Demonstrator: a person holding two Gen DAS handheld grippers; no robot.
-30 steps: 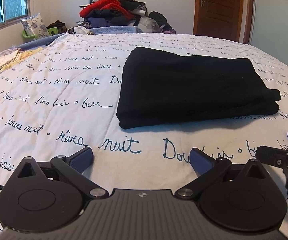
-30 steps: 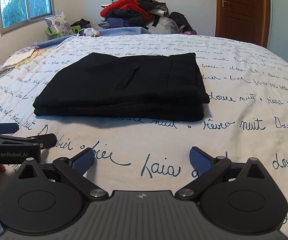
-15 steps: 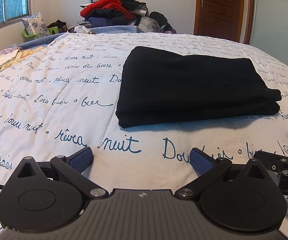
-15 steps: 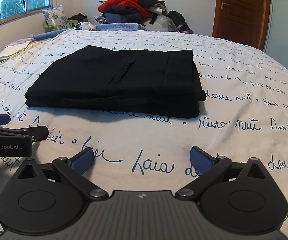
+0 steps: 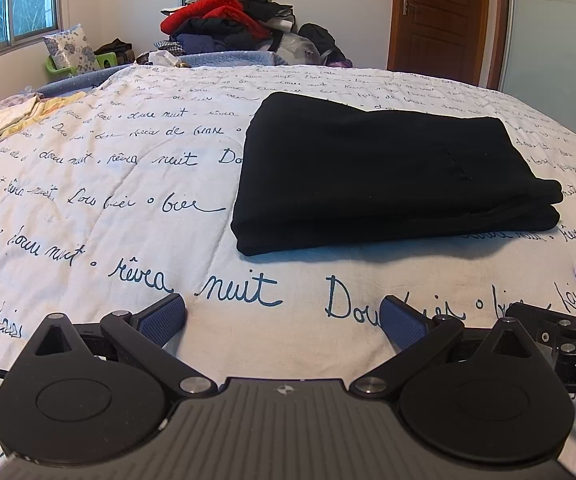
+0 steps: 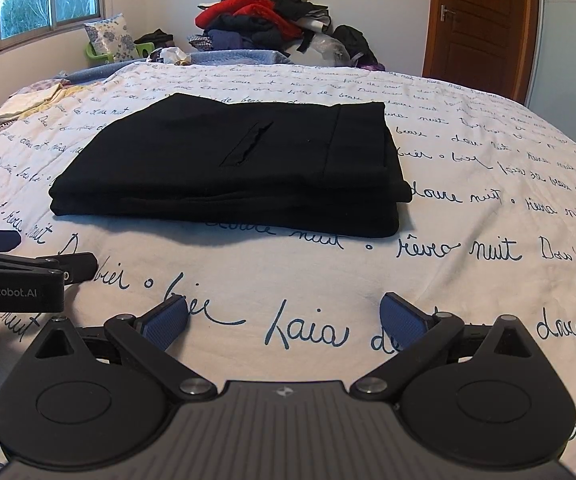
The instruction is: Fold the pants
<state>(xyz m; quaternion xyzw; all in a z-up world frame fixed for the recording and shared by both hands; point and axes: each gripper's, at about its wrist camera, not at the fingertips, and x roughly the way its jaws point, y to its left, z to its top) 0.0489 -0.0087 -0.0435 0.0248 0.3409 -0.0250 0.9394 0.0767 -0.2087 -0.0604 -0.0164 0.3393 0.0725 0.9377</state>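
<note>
The black fabric pants point(image 5: 388, 172) lie on the bed's white quilted cover with dark blue handwriting print point(image 5: 107, 200) as a compact, squared-off rectangle of several stacked layers, with a slit pocket showing on the top face in the right wrist view and the layered edges turned toward the cameras. Judged from that shape, the folding itself looks finished: the edges line up fairly well, no leg or waistband trails out, and only a slight overhang of the upper layers shows at the bundle's right corner. The left gripper point(image 5: 283, 316) sits low over the cover, near the pants but apart from them, its blue-padded fingers point(image 5: 163, 318) spread wide with nothing between them. The right gripper point(image 6: 283, 318) is in the same posture just beside it, fingers wide and empty, also clear of the cloth. What may be left, if anything, is a small tidy of that right corner or carrying the bundle away; the task sentence asks for neither. A heap of mixed red and dark clothes point(image 5: 227, 16) sits beyond the far end of the bed, well apart from the pants.
</note>
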